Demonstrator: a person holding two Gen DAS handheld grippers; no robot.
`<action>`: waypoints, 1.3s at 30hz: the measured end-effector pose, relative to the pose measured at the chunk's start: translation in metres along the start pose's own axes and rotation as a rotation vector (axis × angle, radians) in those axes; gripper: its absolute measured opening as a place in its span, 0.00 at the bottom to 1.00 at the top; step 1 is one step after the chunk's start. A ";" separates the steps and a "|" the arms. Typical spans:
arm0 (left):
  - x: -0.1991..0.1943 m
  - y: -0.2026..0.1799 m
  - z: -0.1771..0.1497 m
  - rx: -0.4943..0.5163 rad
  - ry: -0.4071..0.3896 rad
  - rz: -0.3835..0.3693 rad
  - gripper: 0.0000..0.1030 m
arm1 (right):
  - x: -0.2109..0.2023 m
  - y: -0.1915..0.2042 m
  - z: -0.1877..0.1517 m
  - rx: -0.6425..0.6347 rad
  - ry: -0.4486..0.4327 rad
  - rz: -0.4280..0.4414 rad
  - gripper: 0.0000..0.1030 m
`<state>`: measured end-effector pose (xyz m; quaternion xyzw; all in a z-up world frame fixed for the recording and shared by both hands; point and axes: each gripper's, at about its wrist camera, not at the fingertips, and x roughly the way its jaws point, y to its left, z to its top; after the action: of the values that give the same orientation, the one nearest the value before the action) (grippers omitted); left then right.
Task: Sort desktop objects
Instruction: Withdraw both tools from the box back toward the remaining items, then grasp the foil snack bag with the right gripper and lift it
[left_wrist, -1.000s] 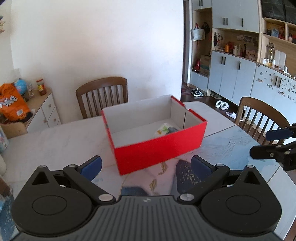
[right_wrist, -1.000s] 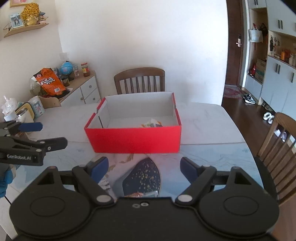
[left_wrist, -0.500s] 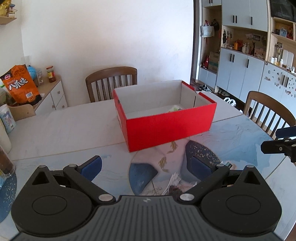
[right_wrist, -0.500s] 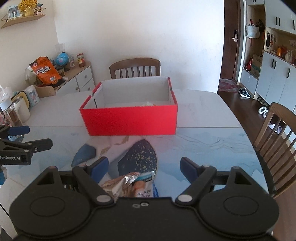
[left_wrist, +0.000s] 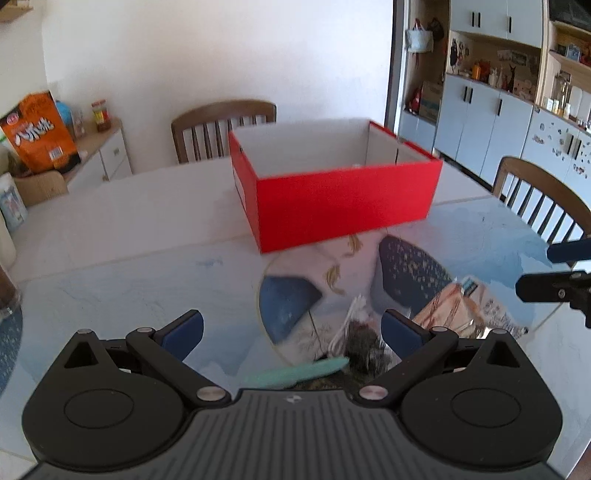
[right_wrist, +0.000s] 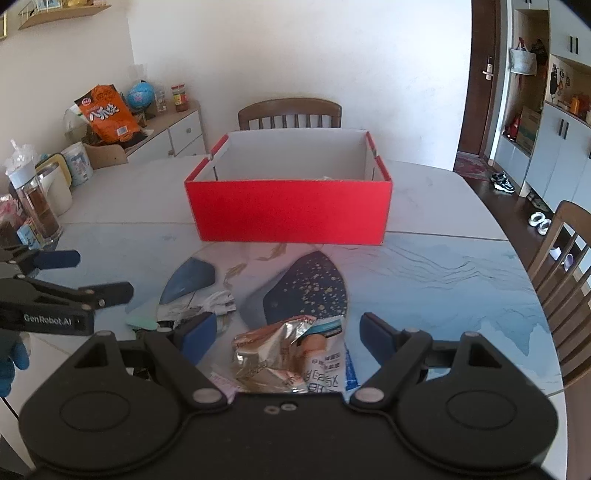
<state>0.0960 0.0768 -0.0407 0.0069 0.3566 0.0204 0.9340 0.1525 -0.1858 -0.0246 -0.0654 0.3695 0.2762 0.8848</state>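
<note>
Both claws, left claw (left_wrist: 291, 326) labelled "GenRobot.AI" and right claw (right_wrist: 286, 334), gape apart above a crumpled snack wrapper (right_wrist: 291, 354).

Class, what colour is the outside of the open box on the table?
Red box, with a white inside; clearest in the right wrist view.

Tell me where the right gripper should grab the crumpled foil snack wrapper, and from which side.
Judging by its pose, pinch the raised, crumpled silver-orange hump of the crumpled foil snack wrapper, coming down from above. It lies between the open right gripper fingers; its flat printed end offers no edge.
</note>
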 end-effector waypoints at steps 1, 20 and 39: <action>0.002 0.001 -0.003 -0.004 0.004 -0.001 1.00 | 0.002 0.001 -0.001 -0.003 0.004 -0.001 0.82; 0.043 0.017 -0.028 -0.059 0.092 -0.042 1.00 | 0.039 0.016 -0.007 -0.034 0.079 0.009 0.82; 0.067 0.018 -0.036 -0.087 0.133 -0.067 1.00 | 0.066 0.020 -0.012 -0.036 0.142 0.006 0.82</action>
<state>0.1216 0.0978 -0.1116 -0.0471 0.4165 0.0052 0.9079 0.1723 -0.1438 -0.0766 -0.0996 0.4264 0.2802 0.8543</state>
